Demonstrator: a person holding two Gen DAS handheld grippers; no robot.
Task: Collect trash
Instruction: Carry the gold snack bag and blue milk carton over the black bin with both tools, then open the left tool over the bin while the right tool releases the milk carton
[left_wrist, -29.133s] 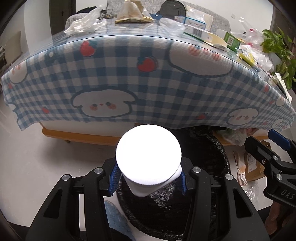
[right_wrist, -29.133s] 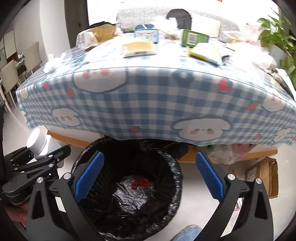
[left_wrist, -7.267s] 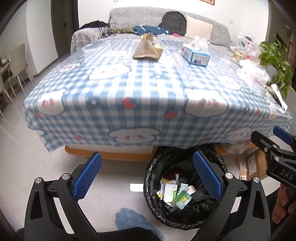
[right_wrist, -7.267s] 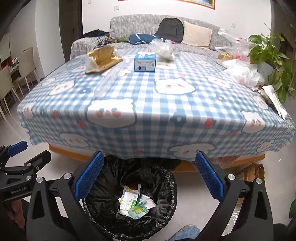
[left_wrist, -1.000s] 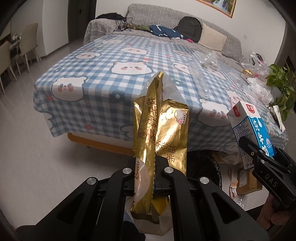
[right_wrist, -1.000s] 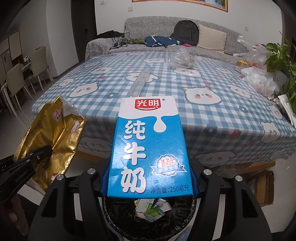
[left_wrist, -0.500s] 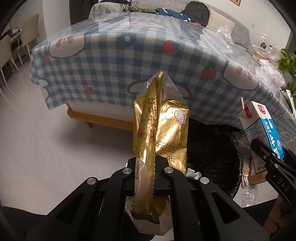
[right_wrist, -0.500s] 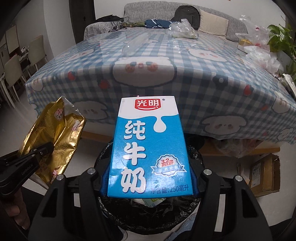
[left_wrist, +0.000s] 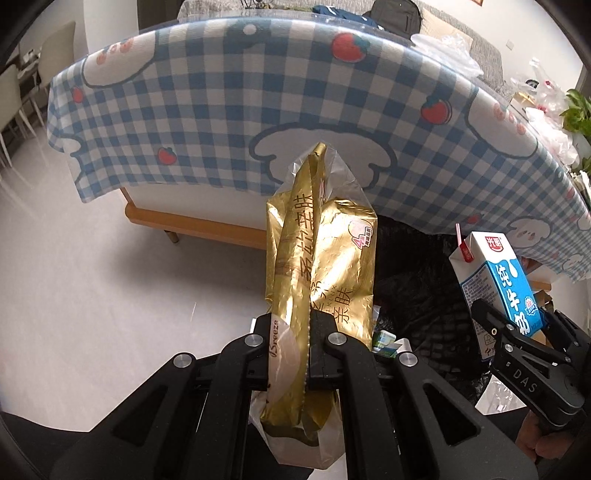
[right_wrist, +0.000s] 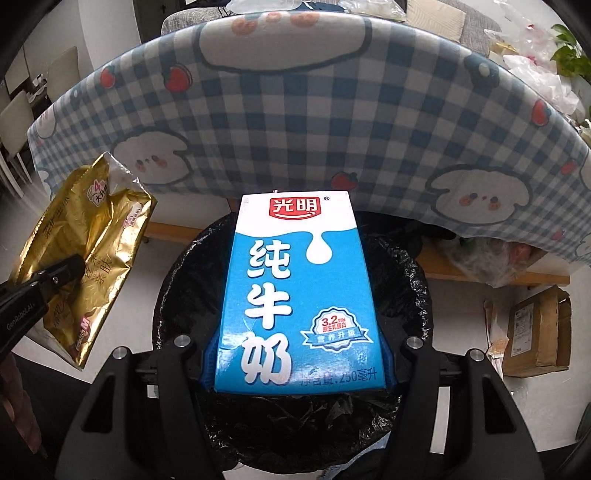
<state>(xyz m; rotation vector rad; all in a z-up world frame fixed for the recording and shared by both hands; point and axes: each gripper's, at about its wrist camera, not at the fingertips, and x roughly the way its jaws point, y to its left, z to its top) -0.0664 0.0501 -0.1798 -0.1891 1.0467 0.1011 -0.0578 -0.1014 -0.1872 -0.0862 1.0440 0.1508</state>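
My left gripper (left_wrist: 308, 332) is shut on a crumpled gold foil wrapper (left_wrist: 325, 266), which stands upright between its pads; the wrapper (right_wrist: 85, 258) also shows at the left of the right wrist view. My right gripper (right_wrist: 295, 354) is shut on a blue and white milk carton (right_wrist: 299, 295), held upright directly above the black-lined trash bin (right_wrist: 402, 266). In the left wrist view the carton (left_wrist: 495, 280) hangs at the right, over the bin (left_wrist: 417, 295), which lies behind and right of the wrapper. Some small boxes (left_wrist: 384, 339) lie in the bin.
A table with a blue checked cloth (left_wrist: 258, 103) overhangs just behind the bin. Plastic bags (right_wrist: 532, 48) and a plant (right_wrist: 572, 51) are at its right end. A cardboard box (right_wrist: 535, 328) sits on the floor at the right. Chairs (left_wrist: 22, 85) stand far left.
Both grippers have sunk with their loads: the table top has dropped out of sight behind the cloth's hanging edge, and the bin looks larger and nearer under the carton.
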